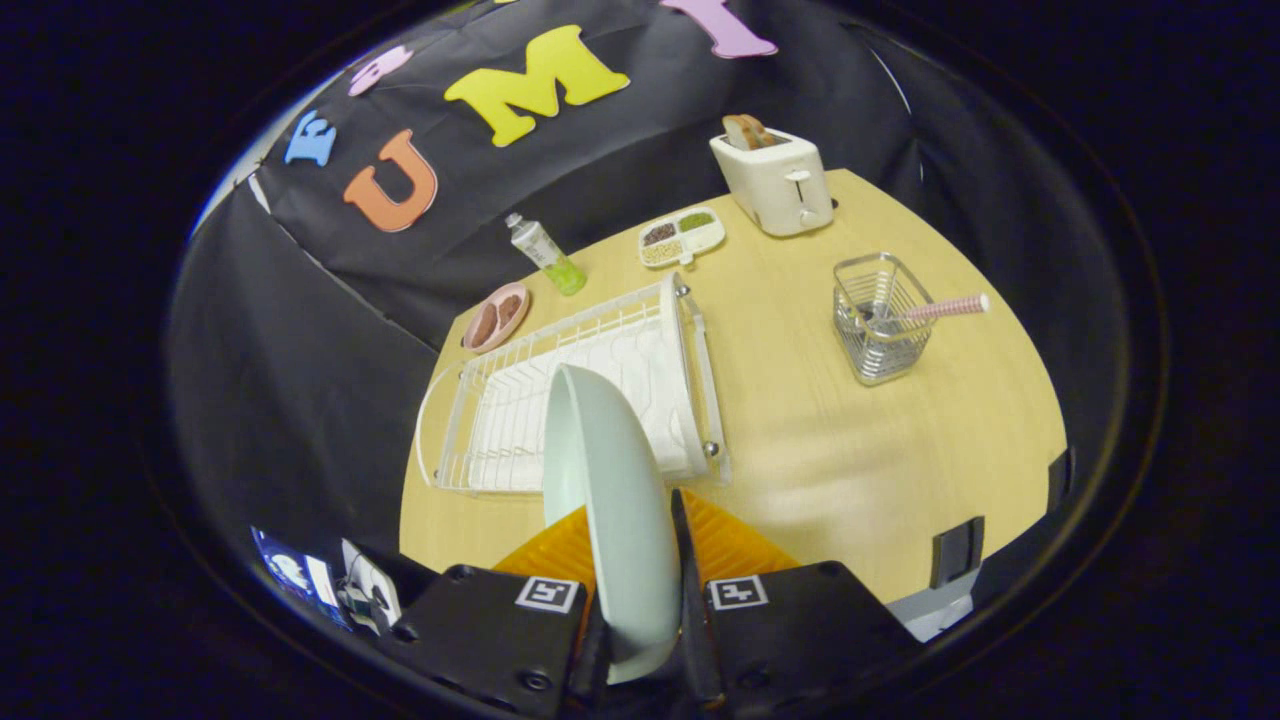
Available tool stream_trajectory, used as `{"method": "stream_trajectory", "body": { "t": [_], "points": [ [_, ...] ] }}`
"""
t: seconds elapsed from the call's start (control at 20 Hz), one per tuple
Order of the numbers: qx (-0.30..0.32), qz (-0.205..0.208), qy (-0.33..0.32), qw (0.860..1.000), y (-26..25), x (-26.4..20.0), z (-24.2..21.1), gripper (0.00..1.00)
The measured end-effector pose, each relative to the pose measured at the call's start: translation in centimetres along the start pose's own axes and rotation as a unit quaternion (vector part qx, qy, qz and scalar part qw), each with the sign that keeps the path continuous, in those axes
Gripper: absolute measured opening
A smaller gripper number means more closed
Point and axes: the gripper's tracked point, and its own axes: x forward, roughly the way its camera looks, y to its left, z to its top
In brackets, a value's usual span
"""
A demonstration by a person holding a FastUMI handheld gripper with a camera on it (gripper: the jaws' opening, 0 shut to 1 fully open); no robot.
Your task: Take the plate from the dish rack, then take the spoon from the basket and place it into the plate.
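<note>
You are looking at a pale wood-grain worktop [800,430] that is standing against a black cloth wall [620,170]. The cloth is hanging in soft folds and is wrapping around the worktop's far and side edges. Light is falling from above and is laying a mild sheen on the bare wood nearest you. Two dark clamp-like brackets [958,550] are sitting on the worktop's near right edge. Below that edge, a strip of pale surface [935,612] is showing; you cannot tell what it is.

Gripper [632,560] clamps plate [610,480] above dish rack [520,400]
</note>
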Motion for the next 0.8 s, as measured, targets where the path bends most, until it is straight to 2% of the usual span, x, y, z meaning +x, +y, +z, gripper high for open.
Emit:
{"method": "stream_trajectory", "body": {
  "t": [0.3, 0.55, 0.8],
  "points": [
    [0.038, 0.010, 0.010, 0.999, -2.9, 0.7, -4.8, 0.34],
    [0.061, 0.030, 0.051, 0.996, -3.4, 3.8, -9.2, 0.34],
    [0.078, 0.042, 0.076, 0.993, -3.5, 6.7, -11.1, 0.34]
  ]
}}
